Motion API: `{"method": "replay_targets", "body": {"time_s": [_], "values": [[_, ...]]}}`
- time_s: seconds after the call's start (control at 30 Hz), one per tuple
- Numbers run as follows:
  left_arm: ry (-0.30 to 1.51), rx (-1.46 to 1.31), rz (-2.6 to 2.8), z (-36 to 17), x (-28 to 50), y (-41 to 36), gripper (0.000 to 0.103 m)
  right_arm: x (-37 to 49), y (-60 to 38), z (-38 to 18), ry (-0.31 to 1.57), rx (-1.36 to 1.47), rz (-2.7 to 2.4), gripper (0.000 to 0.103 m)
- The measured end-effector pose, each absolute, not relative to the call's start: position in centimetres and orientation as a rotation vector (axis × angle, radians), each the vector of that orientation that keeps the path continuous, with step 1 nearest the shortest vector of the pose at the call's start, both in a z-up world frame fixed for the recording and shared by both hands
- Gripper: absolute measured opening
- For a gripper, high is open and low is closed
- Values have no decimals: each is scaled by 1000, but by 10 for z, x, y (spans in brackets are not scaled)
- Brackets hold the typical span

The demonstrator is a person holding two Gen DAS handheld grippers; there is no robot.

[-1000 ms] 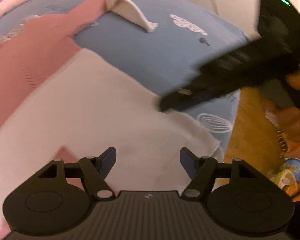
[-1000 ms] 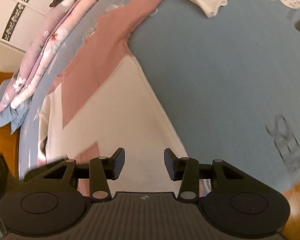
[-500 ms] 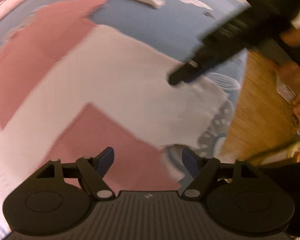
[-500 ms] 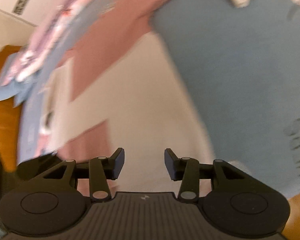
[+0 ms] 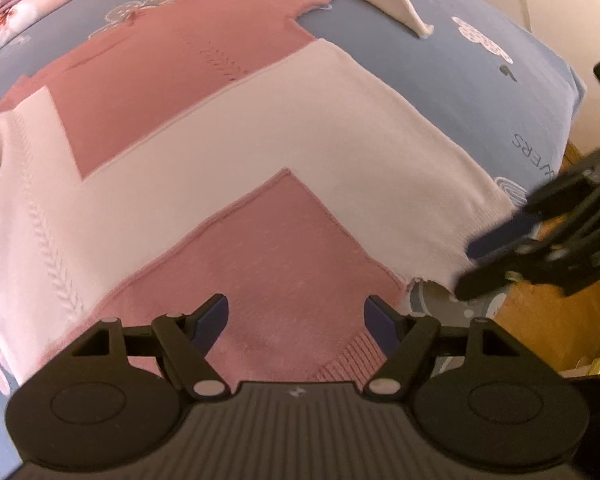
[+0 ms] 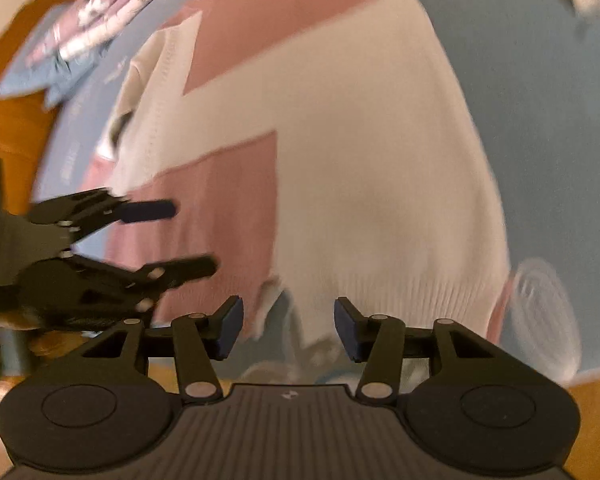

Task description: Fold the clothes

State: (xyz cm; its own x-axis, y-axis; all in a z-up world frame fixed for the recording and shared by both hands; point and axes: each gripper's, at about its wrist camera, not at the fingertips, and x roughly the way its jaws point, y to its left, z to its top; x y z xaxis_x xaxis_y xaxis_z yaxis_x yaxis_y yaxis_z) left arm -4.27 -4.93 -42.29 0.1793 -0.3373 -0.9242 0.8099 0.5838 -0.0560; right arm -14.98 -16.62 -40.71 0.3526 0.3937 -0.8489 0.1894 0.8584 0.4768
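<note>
Both grippers have pulled back to the hem of the pink-and-cream sweater (image 5: 284,152), which lies flat on the blue bedsheet (image 5: 440,80). The left gripper (image 5: 296,316) hangs over the hem's pink corner, jaws wide and empty. The right gripper (image 6: 288,326), just beside the cream corner, has just been opening, nothing between its jaws.

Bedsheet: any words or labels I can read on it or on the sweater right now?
"...WERS", upside down and cut off by the fold: printed on the blue bedsheet, left wrist view.
Dark print on the sheet's left edge, right wrist view: too blurred to read.
Pink and cream sweater: no text visible.
</note>
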Motion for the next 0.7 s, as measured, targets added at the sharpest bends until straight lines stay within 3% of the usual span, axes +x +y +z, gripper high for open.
{"method": "replay_targets", "body": {"time_s": [0.23,0.27,0.63,0.7], "values": [[1090,470,-856,-418,-50,-33,75,-152,-86,-404,1231,-203,223,53],[1086,466,-851,-417,-51,-30,75,-156,-75,-407,1228,-345,208,48],[1069,393,-845,-410,-62,-18,75,-135,-115,-393,1214,-318,109,46],[1063,390,-844,-411,-63,-18,75,-145,-104,-386,1198,-329,211,40]]}}
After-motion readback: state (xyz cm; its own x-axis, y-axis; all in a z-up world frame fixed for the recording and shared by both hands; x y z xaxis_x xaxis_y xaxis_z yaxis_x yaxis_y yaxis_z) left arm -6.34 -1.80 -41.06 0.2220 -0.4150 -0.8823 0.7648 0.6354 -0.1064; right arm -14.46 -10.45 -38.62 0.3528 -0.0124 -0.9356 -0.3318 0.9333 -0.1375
